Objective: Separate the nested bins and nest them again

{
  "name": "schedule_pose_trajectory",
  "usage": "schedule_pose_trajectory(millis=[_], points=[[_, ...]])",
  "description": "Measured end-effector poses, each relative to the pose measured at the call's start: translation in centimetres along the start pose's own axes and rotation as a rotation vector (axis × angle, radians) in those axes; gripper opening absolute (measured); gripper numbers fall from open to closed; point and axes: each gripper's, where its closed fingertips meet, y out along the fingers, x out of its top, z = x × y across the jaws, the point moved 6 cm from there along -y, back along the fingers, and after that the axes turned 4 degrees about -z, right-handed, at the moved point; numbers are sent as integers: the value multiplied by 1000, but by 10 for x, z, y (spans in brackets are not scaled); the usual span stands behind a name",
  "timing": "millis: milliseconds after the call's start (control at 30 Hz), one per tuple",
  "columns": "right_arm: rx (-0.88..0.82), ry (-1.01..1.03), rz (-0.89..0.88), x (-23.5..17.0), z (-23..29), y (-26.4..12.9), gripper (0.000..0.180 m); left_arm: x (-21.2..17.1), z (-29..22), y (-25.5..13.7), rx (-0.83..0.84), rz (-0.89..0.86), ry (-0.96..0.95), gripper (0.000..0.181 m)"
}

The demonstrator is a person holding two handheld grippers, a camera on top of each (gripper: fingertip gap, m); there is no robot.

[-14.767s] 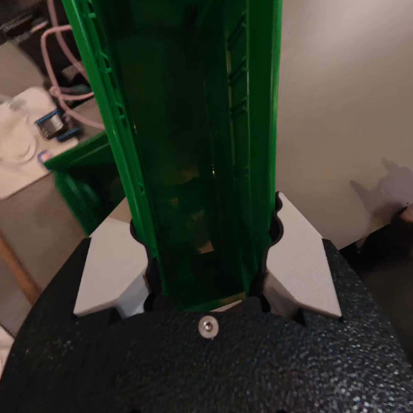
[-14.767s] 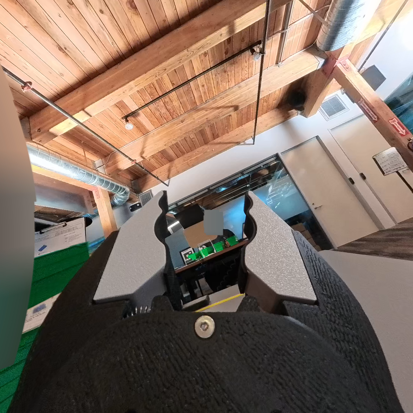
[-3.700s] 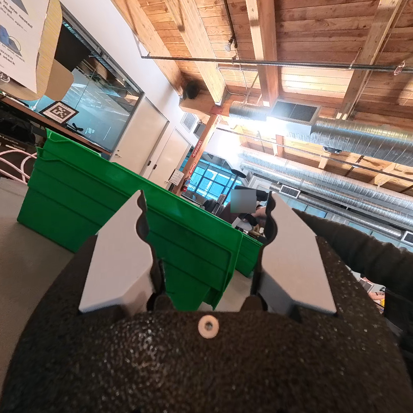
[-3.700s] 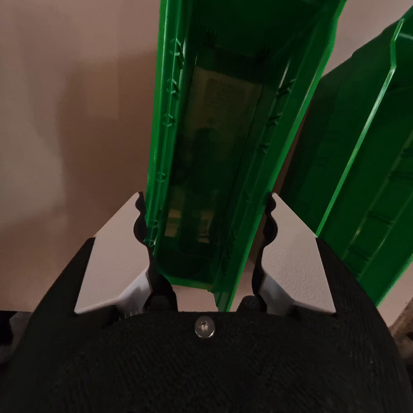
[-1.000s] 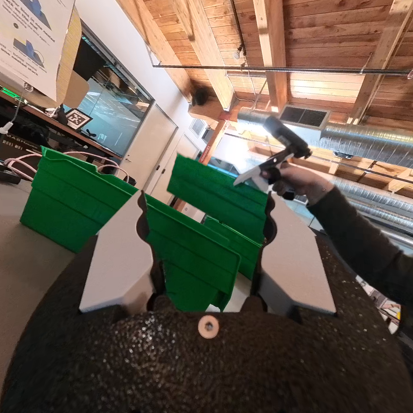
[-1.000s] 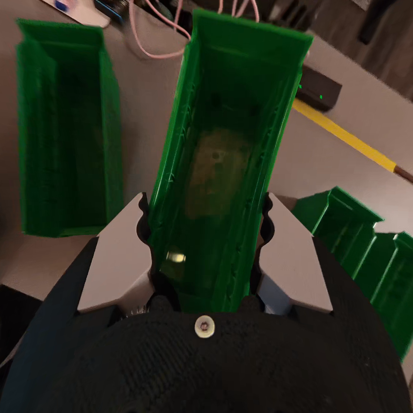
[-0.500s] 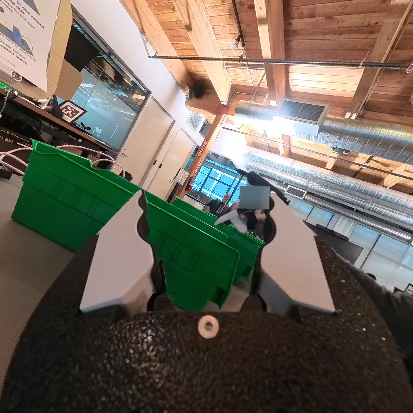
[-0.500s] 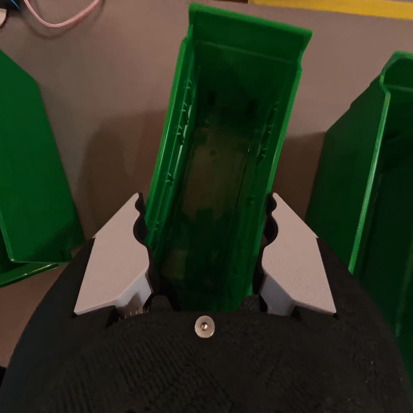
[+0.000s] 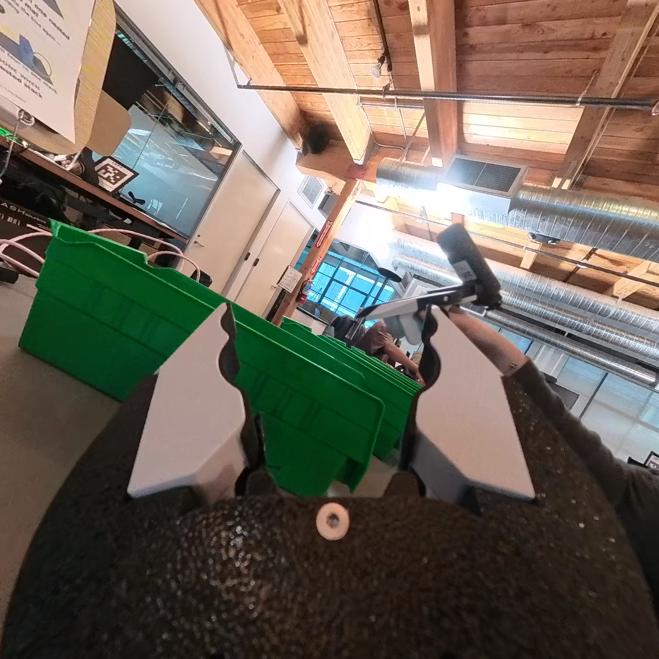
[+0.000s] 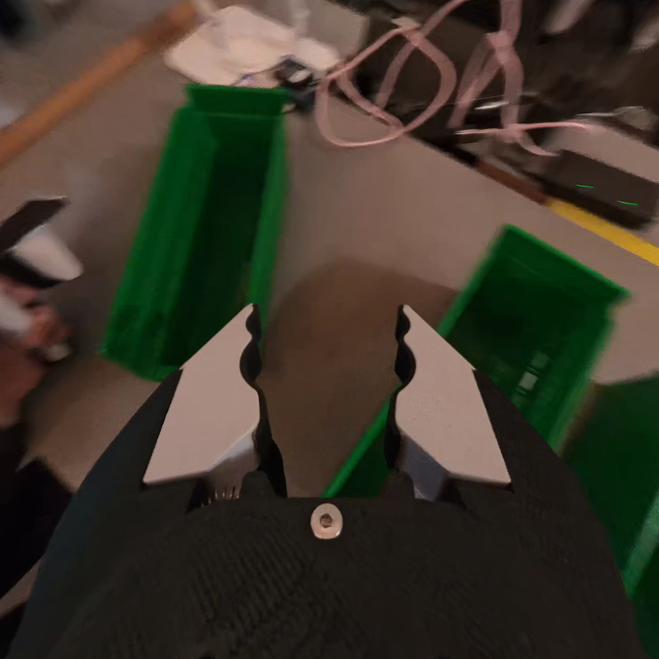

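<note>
A grey tabletop (image 10: 356,221) sits under a timber ceiling (image 9: 499,53) with silver ducts (image 9: 585,217). One long green bin (image 10: 199,231) stands alone, its length running away from the camera, interior too dark to read; more green bins (image 10: 527,328) lie right. The left gripper (image 9: 328,356) and right gripper (image 10: 328,342) both gape, holding nothing

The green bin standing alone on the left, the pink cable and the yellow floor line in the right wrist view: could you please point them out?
green bin (image 10: 199,228): right wrist view, on its dark inside.
pink cable (image 10: 360,107): right wrist view, on a loop.
yellow line (image 10: 602,231): right wrist view, mid-stripe.
</note>
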Motion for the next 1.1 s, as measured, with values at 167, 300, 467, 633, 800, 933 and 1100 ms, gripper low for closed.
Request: schedule_pose_trajectory(millis=[167,300,467,633,800,933,1100], points=[[245,-107,206,-12,60,51,78,0,0,0,-2,-1,-1,103],[158,-158,293,-24,66,84,32,-3,1,3,-15,19,-28,104],[109,-74,234,-30,58,97,4,-6,1,6,-16,47,-32,104],[-26,-31,234,-37,38,87,6,-8,-2,8,-48,61,-39,105],[-139,3,292,-51,28,68,8,-15,-3,12,-48,112,-36,104],[-103,13,358,-68,37,55,10,-16,-2,12,-48,116,-47,104],[-32,-1,467,-100,49,57,16,-16,-2,12,-49,113,-55,104]])
